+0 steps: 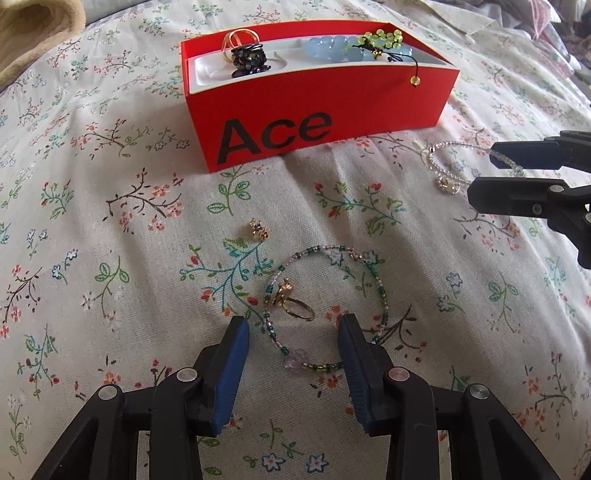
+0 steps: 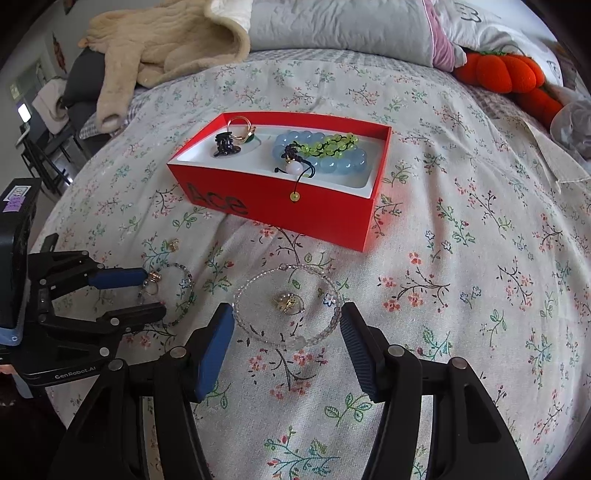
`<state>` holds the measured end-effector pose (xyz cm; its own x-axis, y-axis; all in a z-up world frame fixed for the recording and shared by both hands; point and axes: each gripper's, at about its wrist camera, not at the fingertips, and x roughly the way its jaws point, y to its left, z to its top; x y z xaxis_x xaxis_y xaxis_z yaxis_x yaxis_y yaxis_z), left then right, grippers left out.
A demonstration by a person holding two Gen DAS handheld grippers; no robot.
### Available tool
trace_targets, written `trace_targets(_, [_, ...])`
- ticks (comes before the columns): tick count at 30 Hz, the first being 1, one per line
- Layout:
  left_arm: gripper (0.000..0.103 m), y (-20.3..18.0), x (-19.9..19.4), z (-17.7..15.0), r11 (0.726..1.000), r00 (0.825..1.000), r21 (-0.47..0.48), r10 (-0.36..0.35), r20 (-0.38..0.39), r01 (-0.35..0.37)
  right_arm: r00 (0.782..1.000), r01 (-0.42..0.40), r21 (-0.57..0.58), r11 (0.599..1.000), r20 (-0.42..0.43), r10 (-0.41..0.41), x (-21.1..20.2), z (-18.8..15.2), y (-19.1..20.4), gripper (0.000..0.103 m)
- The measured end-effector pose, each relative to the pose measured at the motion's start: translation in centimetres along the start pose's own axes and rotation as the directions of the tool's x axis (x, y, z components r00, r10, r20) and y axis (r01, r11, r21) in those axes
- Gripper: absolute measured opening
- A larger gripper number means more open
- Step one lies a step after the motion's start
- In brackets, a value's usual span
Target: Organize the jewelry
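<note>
A red "Ace" box (image 1: 369, 103) (image 2: 332, 214) with a white tray stands on the floral bedspread. It holds a gold ring (image 1: 238, 38), a black ornament (image 1: 249, 61), blue beads (image 2: 343, 162) and green beads (image 2: 332, 144). My left gripper (image 1: 293, 325) (image 2: 146, 295) is open around a gold ring (image 1: 293, 302) that lies inside a green-purple beaded bracelet (image 1: 382, 291). A small gold charm (image 1: 259, 229) lies beyond it. My right gripper (image 2: 286, 312) (image 1: 480, 171) is open around a clear beaded bracelet (image 2: 258, 332) with a gold charm (image 2: 286, 302) inside it.
A beige plush blanket (image 2: 166, 40), grey pillows (image 2: 340, 29) and an orange plush pumpkin (image 2: 506, 74) lie at the far end of the bed. The bed's left edge drops to a dark room with furniture (image 2: 40, 122).
</note>
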<state>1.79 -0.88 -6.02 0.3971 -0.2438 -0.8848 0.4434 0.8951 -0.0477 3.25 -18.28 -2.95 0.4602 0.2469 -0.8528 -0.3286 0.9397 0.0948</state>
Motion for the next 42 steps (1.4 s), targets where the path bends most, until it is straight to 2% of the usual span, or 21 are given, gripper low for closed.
trace_targets(6, [0.042, 1.1, -0.4, -0.7, 0.999, 0.999, -0.035, -0.012, -0.036, 0.010, 1.000, 0.001, -0.005, 1.000, 0.003, -0.001, -0.1, 0.0, 0.1, 0.062])
trace_targets(16, [0.008, 2.5, -0.9, -1.3, 0.996, 0.997, -0.092, -0.007, -0.072, 0.001, 1.000, 0.000, -0.009, 1.000, 0.005, 0.000, -0.1, 0.2, 0.2, 0.062])
trace_targets(22, [0.008, 2.7, -1.4, -1.2, 0.993, 0.998, -0.121, -0.011, -0.061, 0.003, 1.000, 0.000, -0.014, 1.000, 0.010, 0.001, -0.5, 0.2, 0.3, 0.061])
trace_targets(31, [0.008, 2.1, -4.6, 0.3, 0.993, 0.999, -0.112, -0.034, 0.043, 0.039, 0.999, 0.000, -0.017, 1.000, 0.034, 0.001, -1.3, 0.6, 0.4, 0.060])
trace_targets(42, [0.008, 1.3, -7.5, 3.8, 0.993, 0.987, -0.104, -0.046, 0.155, 0.062, 0.994, -0.005, 0.009, 1.000, 0.107, 0.004, -3.4, 2.4, 0.3, 0.060])
